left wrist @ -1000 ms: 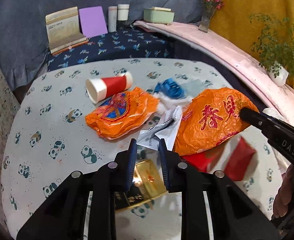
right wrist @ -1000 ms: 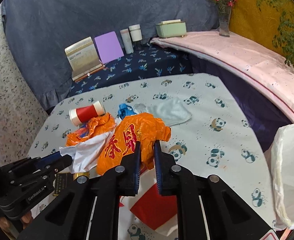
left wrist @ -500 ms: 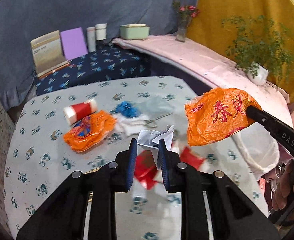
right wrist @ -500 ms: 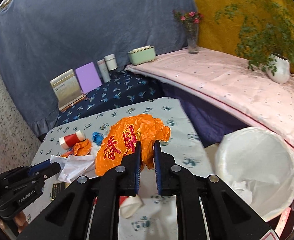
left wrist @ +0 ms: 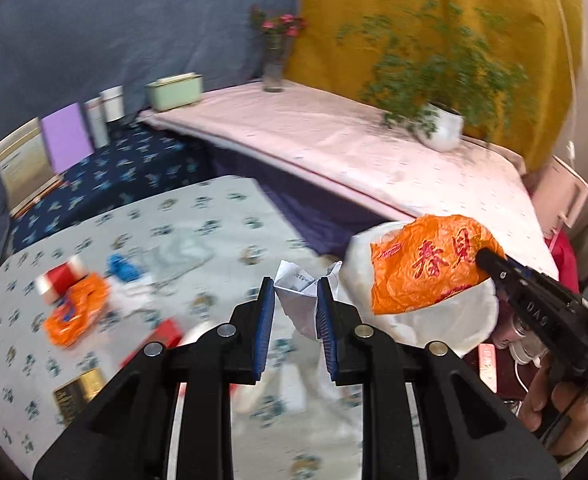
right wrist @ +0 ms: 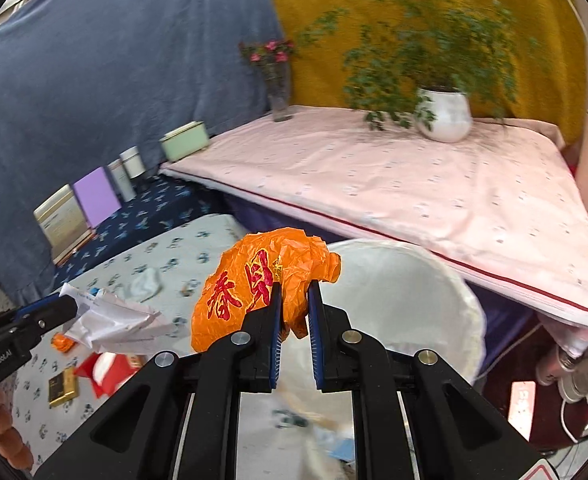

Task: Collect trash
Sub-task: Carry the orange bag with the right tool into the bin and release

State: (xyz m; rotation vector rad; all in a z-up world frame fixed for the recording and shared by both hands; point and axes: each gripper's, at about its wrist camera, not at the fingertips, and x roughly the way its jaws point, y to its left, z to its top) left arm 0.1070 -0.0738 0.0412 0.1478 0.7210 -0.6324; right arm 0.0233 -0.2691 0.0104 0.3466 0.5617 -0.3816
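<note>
1. The left gripper (left wrist: 295, 296) pinches a crumpled white paper (left wrist: 300, 294) between its blue pads; the paper is lifted above the surface (left wrist: 222, 216) with the panda cloth
2. The right gripper (right wrist: 294, 300) is pressed on an orange plastic bag (right wrist: 250, 284) with red characters, and the bag hangs in the air in front of the white trash bin (right wrist: 414, 292)
3. In the left wrist view the same orange plastic bag (left wrist: 422, 264) is held over the rim of the white trash bin (left wrist: 454, 320), which stands just beside the edge of the surface
4. On the surface lie more pieces of trash: a red paper cup (left wrist: 60, 278) on its side, a second orange wrapper (left wrist: 76, 308) near it, a blue crumpled piece (left wrist: 124, 268), a red packet (left wrist: 162, 338) and a gold and black box (left wrist: 80, 390)
5. These pieces are blurred in the left wrist view, so small details cannot be told
6. Behind the bin is a pink covered bed (right wrist: 414, 184) with a potted plant (right wrist: 444, 116) and a vase of flowers (right wrist: 276, 76) on it
</note>
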